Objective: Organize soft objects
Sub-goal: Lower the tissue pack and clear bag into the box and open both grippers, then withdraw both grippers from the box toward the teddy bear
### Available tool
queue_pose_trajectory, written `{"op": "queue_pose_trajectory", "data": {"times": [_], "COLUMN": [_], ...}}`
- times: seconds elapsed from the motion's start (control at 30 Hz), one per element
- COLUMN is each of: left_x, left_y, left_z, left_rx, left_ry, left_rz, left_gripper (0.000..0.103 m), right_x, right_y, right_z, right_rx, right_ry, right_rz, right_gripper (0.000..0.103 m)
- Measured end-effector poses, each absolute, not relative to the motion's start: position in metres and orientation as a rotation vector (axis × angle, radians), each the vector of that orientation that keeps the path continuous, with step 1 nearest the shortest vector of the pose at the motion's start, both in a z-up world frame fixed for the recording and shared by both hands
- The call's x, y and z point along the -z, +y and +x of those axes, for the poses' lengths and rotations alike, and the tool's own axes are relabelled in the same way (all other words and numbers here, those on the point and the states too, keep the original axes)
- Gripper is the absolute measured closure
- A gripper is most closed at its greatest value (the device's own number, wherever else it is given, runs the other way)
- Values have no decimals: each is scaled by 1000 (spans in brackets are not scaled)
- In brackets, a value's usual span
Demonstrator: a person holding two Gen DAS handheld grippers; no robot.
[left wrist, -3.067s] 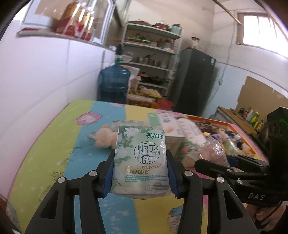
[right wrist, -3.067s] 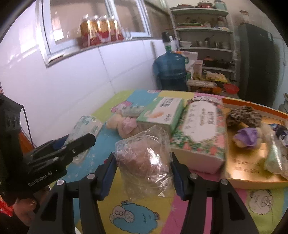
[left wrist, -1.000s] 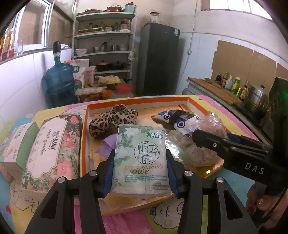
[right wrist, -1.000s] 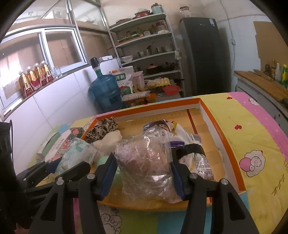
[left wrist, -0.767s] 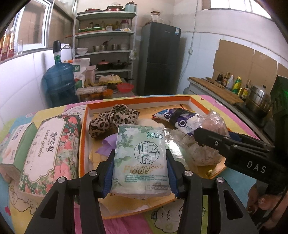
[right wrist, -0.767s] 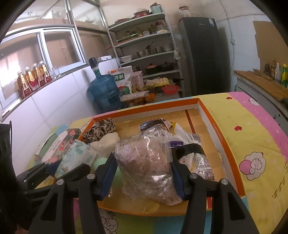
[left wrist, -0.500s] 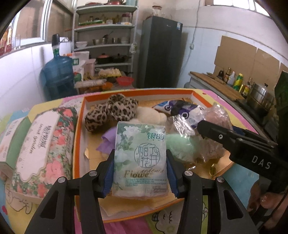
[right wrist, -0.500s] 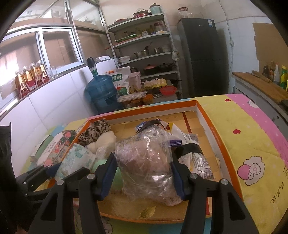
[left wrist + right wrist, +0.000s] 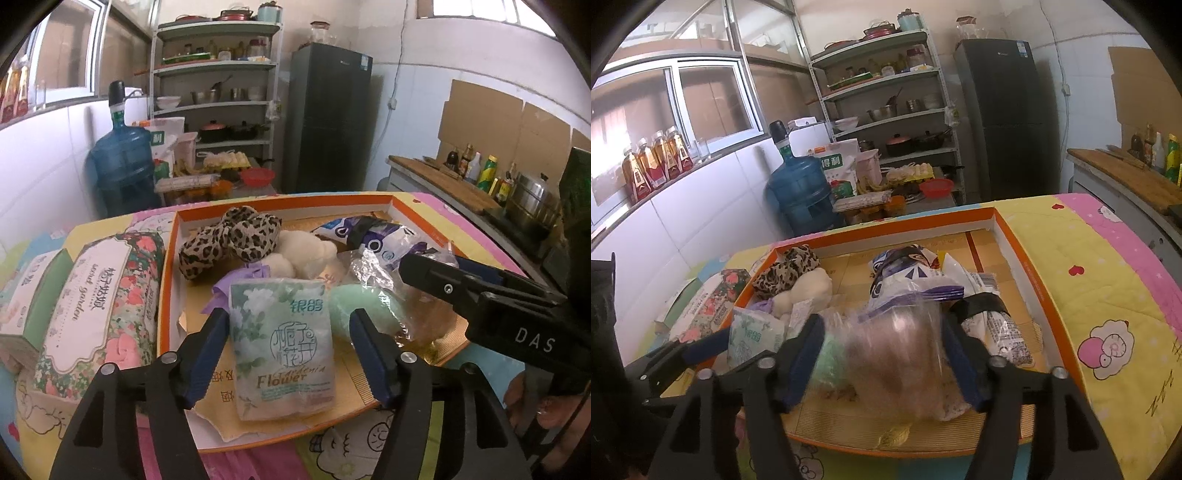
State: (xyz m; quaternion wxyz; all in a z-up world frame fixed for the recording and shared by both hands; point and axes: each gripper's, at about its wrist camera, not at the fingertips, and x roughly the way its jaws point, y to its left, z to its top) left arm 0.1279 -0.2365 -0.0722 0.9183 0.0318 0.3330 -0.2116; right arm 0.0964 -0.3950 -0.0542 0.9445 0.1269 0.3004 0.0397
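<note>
**Dropping both packs into the tray: let go clean, then back out**

Both hands are at the release step right now. The left hand-held gripper (image 9: 288, 350) has its jaws opening around the tissue pack (image 9: 282, 343), low centre of the left view; the pads look just clear of its sides and the pack sits on the tray (image 9: 168, 295) floor by the near rim. The right hand-held gripper (image 9: 882, 354) is opening too, with the plastic bag (image 9: 897, 354) between its jaws, blurry, so I'd guess it's slumping down into the tray.

My take: open all the way before moving anything, since soft film likes to cling to a pad. Then pull straight back and up so you don't drag either one over the near rim. The leopard cloth (image 9: 229, 240), upper centre, is well out of the way
</note>
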Motion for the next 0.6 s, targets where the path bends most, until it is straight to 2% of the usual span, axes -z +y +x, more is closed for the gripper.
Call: {"op": "queue_pose_trajectory", "data": {"times": [0.6], "left_x": [50], "left_y": [-212], "left_z": [112], "left_rx": [430], "left_ry": [619], "left_rz": [33], "left_gripper": [34], "right_x": [30], "right_y": [-387], "right_z": [81], "right_rx": [-54], "right_ry": [549], "right_rz": [240], "right_gripper": [32]}}
